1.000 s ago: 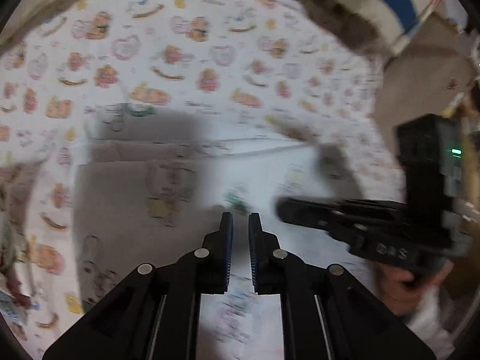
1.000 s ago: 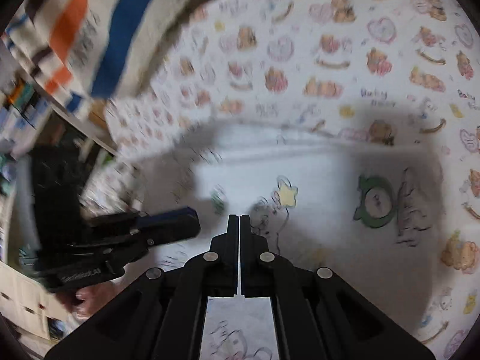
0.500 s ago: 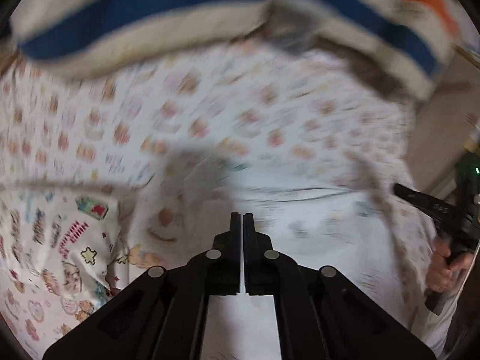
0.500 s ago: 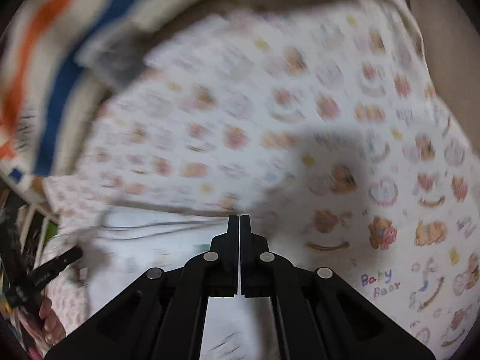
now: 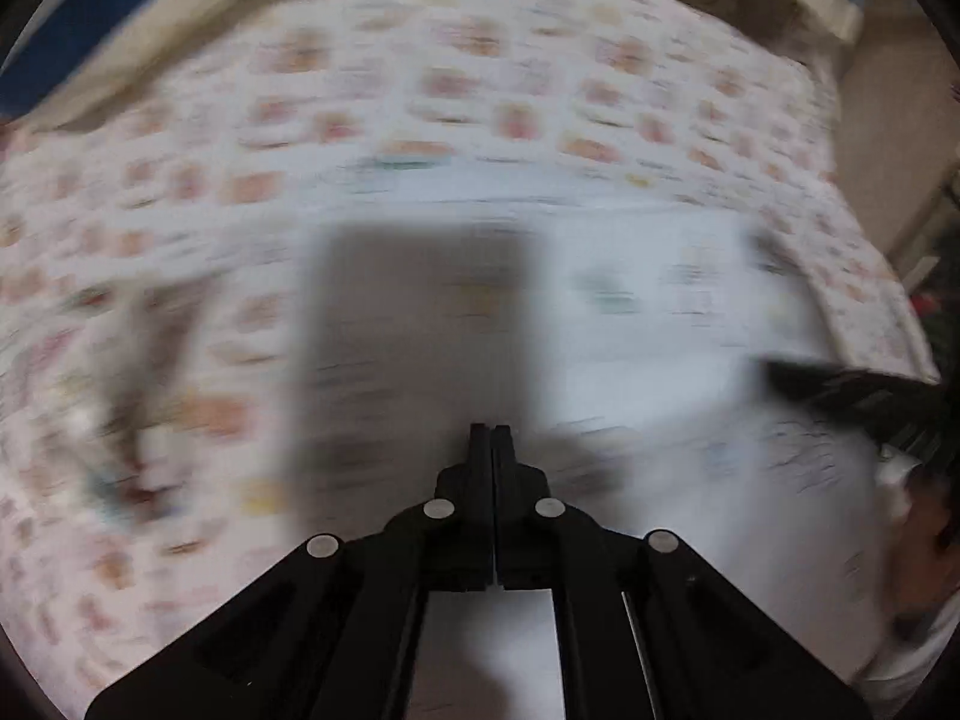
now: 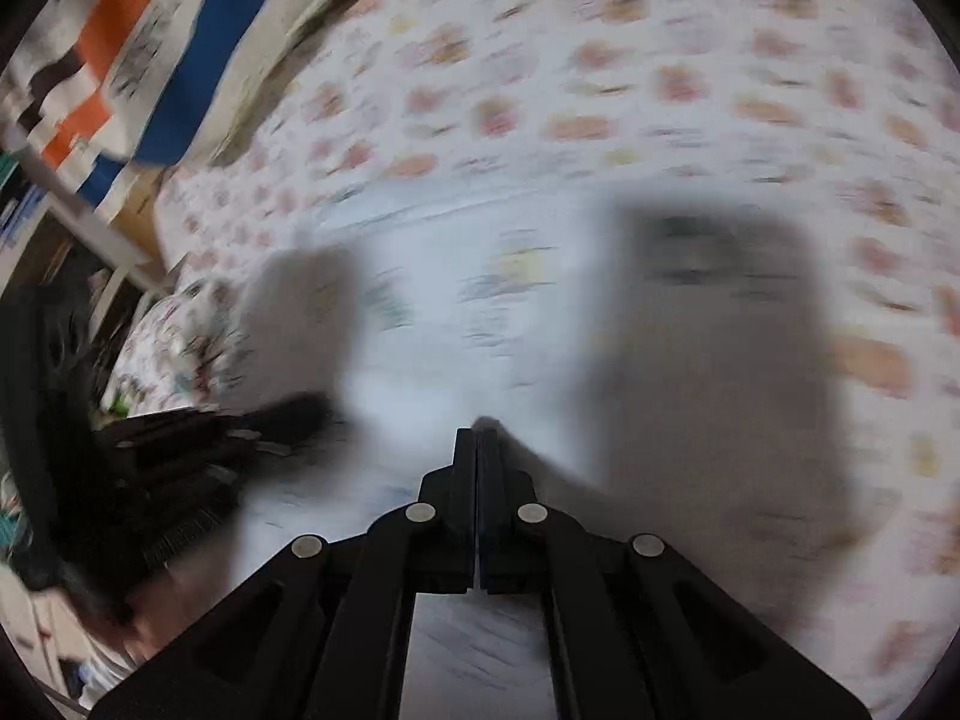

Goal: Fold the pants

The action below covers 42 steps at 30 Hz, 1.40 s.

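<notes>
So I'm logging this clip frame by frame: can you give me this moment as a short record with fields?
surface: bed sheet with a bear print
garment: pale printed pants spread on the sheet
left gripper: fingers shut, over the pants; cloth grip unclear
right gripper: fingers shut, over the pants; cloth grip unclear
background: striped blanket at the far edge
image quality: heavy motion blur

Bear-print sheet [image 6: 690, 72], striped blanket [image 6: 198, 60]

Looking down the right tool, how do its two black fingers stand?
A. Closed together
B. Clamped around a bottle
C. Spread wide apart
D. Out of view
A: in the right wrist view the right gripper has its fingers pressed together with barely a slit between them, above the white pants.
</notes>
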Motion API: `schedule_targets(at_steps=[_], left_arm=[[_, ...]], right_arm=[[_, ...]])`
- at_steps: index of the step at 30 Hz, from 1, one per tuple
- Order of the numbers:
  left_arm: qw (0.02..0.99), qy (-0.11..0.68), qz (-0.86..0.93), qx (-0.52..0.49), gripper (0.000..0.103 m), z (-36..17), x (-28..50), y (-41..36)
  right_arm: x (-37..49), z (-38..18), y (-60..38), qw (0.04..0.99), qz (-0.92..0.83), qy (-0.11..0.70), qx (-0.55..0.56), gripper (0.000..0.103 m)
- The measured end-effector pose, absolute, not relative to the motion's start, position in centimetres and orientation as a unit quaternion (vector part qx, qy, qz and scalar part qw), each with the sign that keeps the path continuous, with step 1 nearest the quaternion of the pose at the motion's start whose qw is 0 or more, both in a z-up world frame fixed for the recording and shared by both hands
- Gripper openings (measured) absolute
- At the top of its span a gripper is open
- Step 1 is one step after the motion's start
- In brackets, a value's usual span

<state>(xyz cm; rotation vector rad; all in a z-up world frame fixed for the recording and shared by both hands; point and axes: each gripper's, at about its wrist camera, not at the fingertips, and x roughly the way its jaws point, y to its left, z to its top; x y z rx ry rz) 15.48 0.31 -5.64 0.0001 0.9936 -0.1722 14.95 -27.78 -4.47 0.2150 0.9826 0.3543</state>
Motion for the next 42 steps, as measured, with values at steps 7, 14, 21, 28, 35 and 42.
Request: schedule_targets(at_steps=[7, 14, 21, 28, 35, 42], left_arm=[[0.889, 0.45, -0.069, -0.055, 0.0, -3.1, 12.1, 6.0], [0.887, 0.409, -0.195, -0.085, 0.0, -0.2, 7.3, -0.6], [0.857, 0.466, -0.189, -0.116, 0.003, -6.6, 7.5, -3.6], [0.892, 0.423, -0.102, -0.119, 0.002, -6.2, 3.5, 0.7], [0.913, 0.358, -0.146, -0.129, 0.0, -2.0, -0.9, 0.8], [0.893, 0.396, -0.16, -0.142, 0.0, -5.1, -0.1, -2.0]], right_arm=[[13.1, -2.1, -33.6, 0.885, 0.113, 0.438, 0.113, 0.0], [7.6, 0.2, -24.7, 0.873, 0.242, 0.415, 0.085, 0.0], [6.5, -6.4, -23.0, 0.851, 0.223, 0.468, 0.088, 0.0], [3.7, -7.3, -32.7, 0.861, 0.202, 0.428, 0.186, 0.0], [-1.6, -2.1, -32.3, 0.906, 0.188, 0.346, 0.157, 0.0], [-1.6, -4.7, -26.0, 0.864, 0.269, 0.402, 0.138, 0.0]])
